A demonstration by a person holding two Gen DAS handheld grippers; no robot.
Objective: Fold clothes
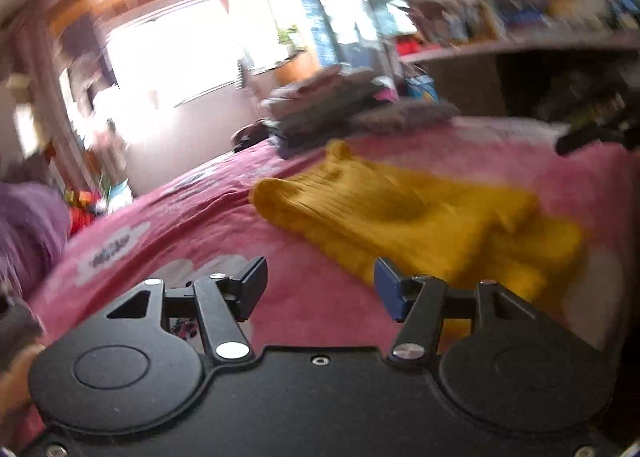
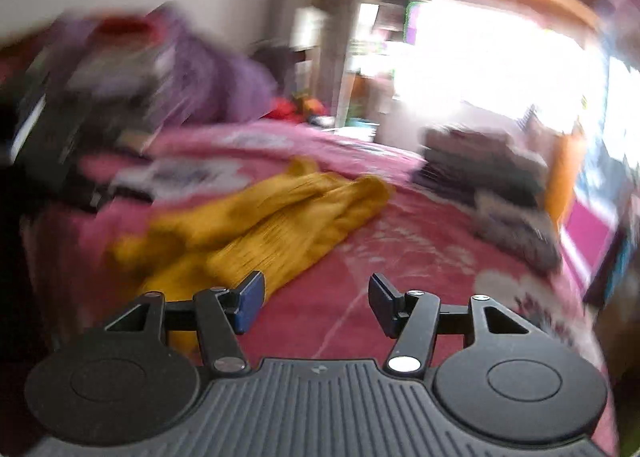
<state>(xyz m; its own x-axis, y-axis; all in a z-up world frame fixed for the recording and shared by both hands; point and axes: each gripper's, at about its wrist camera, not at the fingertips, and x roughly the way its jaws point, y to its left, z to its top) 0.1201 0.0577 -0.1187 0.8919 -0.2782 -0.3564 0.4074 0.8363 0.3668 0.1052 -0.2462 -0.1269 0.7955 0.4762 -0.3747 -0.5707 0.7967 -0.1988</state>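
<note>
A mustard-yellow knitted garment (image 1: 404, 217) lies crumpled on the pink bedspread (image 1: 192, 217). In the left wrist view it spreads ahead and to the right of my left gripper (image 1: 320, 289), which is open with nothing between its fingers. In the right wrist view the same yellow garment (image 2: 264, 225) lies ahead and to the left of my right gripper (image 2: 316, 303), also open and empty above the pink bedspread (image 2: 420, 257). Its left fingertip (image 2: 250, 297) stands over the garment's near edge. Both views are motion-blurred.
A stack of folded dark and grey clothes (image 1: 320, 105) sits at the far side of the bed, also seen as a clothes stack (image 2: 484, 169). A purple fluffy heap (image 2: 192, 73) lies far left. A bright window (image 1: 180, 53) is behind. The other gripper (image 1: 600, 129) shows at right.
</note>
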